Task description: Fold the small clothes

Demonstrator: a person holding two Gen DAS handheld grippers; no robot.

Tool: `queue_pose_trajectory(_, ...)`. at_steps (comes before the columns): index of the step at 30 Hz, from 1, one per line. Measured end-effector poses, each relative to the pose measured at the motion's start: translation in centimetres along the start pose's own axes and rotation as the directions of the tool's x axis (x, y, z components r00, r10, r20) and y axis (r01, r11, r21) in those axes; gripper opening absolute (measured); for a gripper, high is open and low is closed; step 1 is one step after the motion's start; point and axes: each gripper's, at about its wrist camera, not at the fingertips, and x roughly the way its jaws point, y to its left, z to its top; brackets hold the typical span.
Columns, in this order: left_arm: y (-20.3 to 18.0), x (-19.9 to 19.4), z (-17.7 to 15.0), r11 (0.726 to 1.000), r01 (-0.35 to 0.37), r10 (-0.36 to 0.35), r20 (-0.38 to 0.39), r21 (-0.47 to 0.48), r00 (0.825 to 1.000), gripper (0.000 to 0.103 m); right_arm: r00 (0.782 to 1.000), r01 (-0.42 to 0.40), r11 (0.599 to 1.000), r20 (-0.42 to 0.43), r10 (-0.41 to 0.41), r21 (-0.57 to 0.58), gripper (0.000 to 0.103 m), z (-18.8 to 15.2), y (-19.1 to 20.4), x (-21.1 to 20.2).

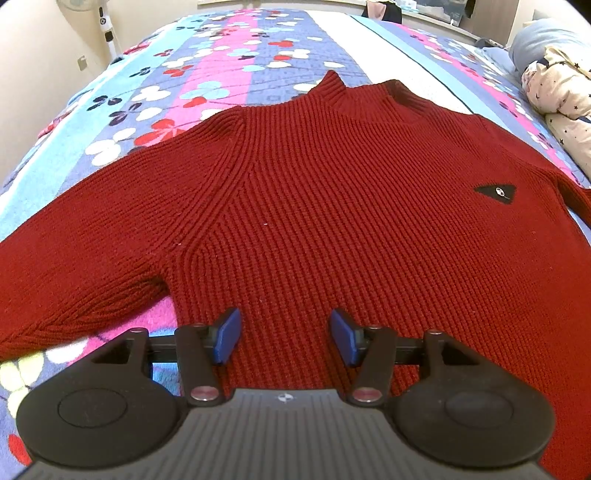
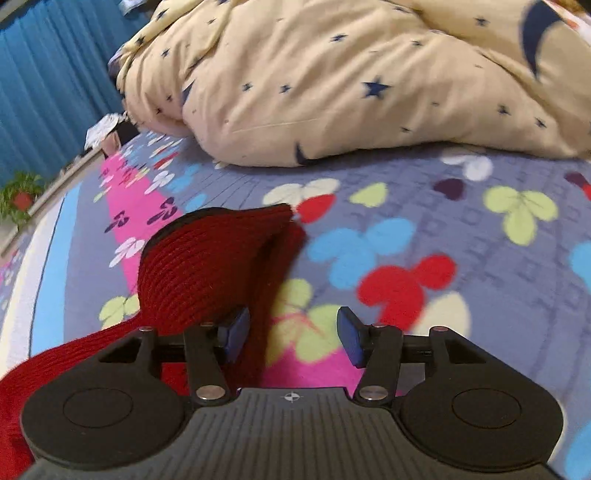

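Note:
A dark red knitted sweater lies flat, front up, on the flowered bedspread, collar at the far side and a small black triangular patch on its chest. My left gripper hovers over the sweater's lower body with its blue pads wide apart, open and gripping nothing. In the right wrist view one red sleeve is bunched up, its cuff end raised off the bed. My right gripper stands open just right of that sleeve; a fold of it reaches between the jaws by the left pad, unpinched.
A cream duvet with navy stars is heaped on the bed beyond the right gripper and shows as a duvet at the far right. A blue curtain and a potted plant are at left. A fan stand is by the wall.

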Motion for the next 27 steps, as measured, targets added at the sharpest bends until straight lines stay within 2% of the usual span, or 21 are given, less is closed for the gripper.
queue_pose_trajectory(4, 0.0, 0.0, -0.1, 1.000, -0.002, 0.002, 0.006, 0.010, 1.000, 0.062, 0.999, 0.043, 0.989, 0.009, -0.042, -0.139, 0.055, 0.5, 3.7, 1.8)
queue_pose_trajectory(9, 0.1, 0.1, 0.0, 1.000, 0.000, 0.000, 0.009, 0.013, 1.000, 0.063, 0.999, 0.043, 0.980, 0.019, -0.041, -0.195, 0.054, 0.9, 6.0, 3.5)
queue_pose_trajectory(10, 0.1, 0.1, 0.0, 1.000, -0.001, 0.001, 0.009, 0.014, 1.000, 0.063, 0.999, 0.042, 0.977, 0.025, -0.037, -0.210, 0.046, 0.8, 6.2, 3.7)
queue_pose_trajectory(11, 0.1, 0.1, 0.0, 1.000, -0.001, 0.001, 0.010, 0.015, 1.000, 0.063, 1.000, 0.011, 0.974, 0.024, -0.005, -0.228, 0.018, 0.9, 6.5, 3.9)
queue_pose_trajectory(12, 0.1, 0.1, 0.0, 1.000, -0.001, 0.001, 0.011, 0.017, 1.000, 0.063, 0.999, -0.021, 0.969, 0.020, 0.027, -0.246, 0.013, 0.9, 6.8, 4.0)
queue_pose_trajectory(14, 0.1, 0.1, -0.1, 1.000, 0.001, -0.002, 0.013, 0.017, 1.000, 0.063, 0.999, -0.017, 0.949, 0.040, 0.031, -0.314, 0.011, 1.3, 7.8, 3.7)
queue_pose_trajectory(15, 0.2, 0.1, -0.1, 1.000, 0.003, -0.003, 0.013, 0.016, 1.000, 0.064, 0.996, -0.021, 0.949, 0.072, 0.045, -0.314, 0.010, 2.1, 8.0, 3.2)
queue_pose_trajectory(16, 0.2, 0.1, 0.0, 1.000, 0.003, -0.003, 0.013, 0.016, 1.000, 0.064, 0.987, 0.010, 0.960, 0.155, 0.035, -0.279, 0.010, 3.3, 7.8, 2.1)
queue_pose_trajectory(17, 0.1, 0.2, 0.0, 1.000, 0.003, -0.004, 0.013, 0.016, 1.000, 0.064, 0.967, 0.052, 0.976, 0.254, 0.004, -0.212, 0.010, 4.7, 7.2, 1.0)
queue_pose_trajectory(18, 0.1, 0.2, 0.0, 1.000, 0.003, -0.004, 0.013, 0.016, 1.000, 0.064, 0.945, 0.113, 0.983, 0.321, -0.062, -0.142, 0.010, 6.0, 6.4, 0.2)
queue_pose_trajectory(19, 0.1, 0.1, 0.0, 1.000, 0.003, -0.004, 0.013, 0.016, 1.000, 0.064, 0.934, 0.167, 0.981, 0.334, -0.126, -0.097, 0.010, 6.8, 5.7, 0.1)
queue_pose_trajectory(20, 0.2, 0.1, 0.0, 1.000, 0.004, -0.004, 0.012, 0.015, 1.000, 0.064, 0.941, 0.194, 0.979, 0.293, -0.169, -0.062, 0.011, 7.6, 4.9, 0.6)
queue_pose_trajectory(21, 0.2, 0.1, 0.1, 1.000, 0.004, -0.005, 0.011, 0.014, 1.000, 0.064, 0.960, 0.206, 0.977, 0.204, -0.192, -0.048, 0.011, 8.0, 4.2, 1.7)
queue_pose_trajectory(22, 0.2, 0.1, 0.1, 1.000, 0.005, -0.006, 0.010, 0.012, 1.000, 0.064, 0.962, 0.245, 0.968, 0.139, -0.235, -0.056, 0.013, 7.8, 3.8, 2.4)
queue_pose_trajectory(23, 0.2, 0.1, 0.1, 1.000, 0.007, -0.007, 0.009, 0.010, 1.000, 0.064, 0.950, 0.300, 0.952, 0.110, -0.292, -0.062, 0.017, 7.3, 3.5, 2.6)
queue_pose_trajectory(24, 0.2, 0.0, 0.1, 1.000, 0.008, -0.008, 0.009, 0.009, 1.000, 0.064, 0.937, 0.336, 0.940, 0.120, -0.328, -0.051, 0.018, 6.6, 3.2, 2.3)
queue_pose_trajectory(25, 0.3, -0.1, 0.1, 1.000, 0.010, -0.010, 0.008, 0.009, 1.000, 0.064, 0.929, 0.354, 0.934, 0.130, -0.346, -0.041, 0.024, 6.0, 3.0, 1.9)
queue_pose_trajectory(27, 0.3, -0.4, 0.2, 1.000, 0.017, -0.017, 0.010, 0.008, 1.000, 0.064, 0.943, 0.320, 0.947, 0.106, -0.315, -0.034, 0.030, 4.5, 2.3, 0.9)
